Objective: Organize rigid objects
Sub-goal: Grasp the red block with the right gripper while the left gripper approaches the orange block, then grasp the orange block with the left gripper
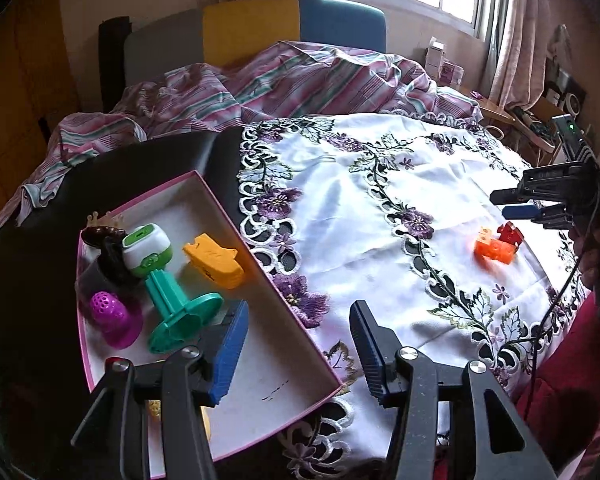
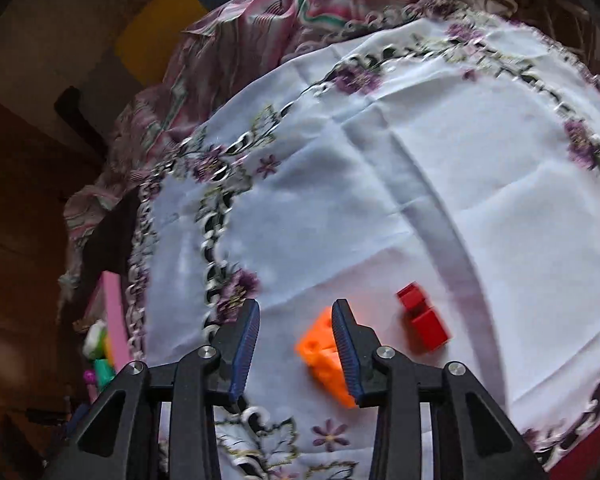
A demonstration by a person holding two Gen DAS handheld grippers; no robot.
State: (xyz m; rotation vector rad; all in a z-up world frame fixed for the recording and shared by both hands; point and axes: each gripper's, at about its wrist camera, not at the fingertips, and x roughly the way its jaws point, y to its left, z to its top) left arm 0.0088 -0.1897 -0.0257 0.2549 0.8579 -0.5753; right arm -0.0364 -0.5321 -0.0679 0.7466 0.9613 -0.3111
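Note:
A pink-rimmed box (image 1: 260,276) with a white floor holds a teal spool (image 1: 176,304), a green-and-white piece (image 1: 148,250), a yellow-orange piece (image 1: 214,260) and a purple perforated piece (image 1: 114,314). My left gripper (image 1: 300,340) hangs open over the box's right wall with nothing between its fingers. On the white embroidered cloth (image 2: 380,184) lie an orange block (image 2: 320,350) and a red block (image 2: 424,320). My right gripper (image 2: 296,340) is open just above the orange block, whose right part hides behind the right finger. From the left wrist view the right gripper (image 1: 512,206) hovers above both blocks (image 1: 494,250).
A rumpled striped bedsheet (image 1: 260,80) lies beyond the cloth, with a yellow and blue headboard (image 1: 292,24) and a window behind. Cluttered shelves (image 1: 556,96) stand at the far right. A dark surface (image 1: 160,160) surrounds the box. The box's pink wall (image 2: 112,312) shows at the left of the right wrist view.

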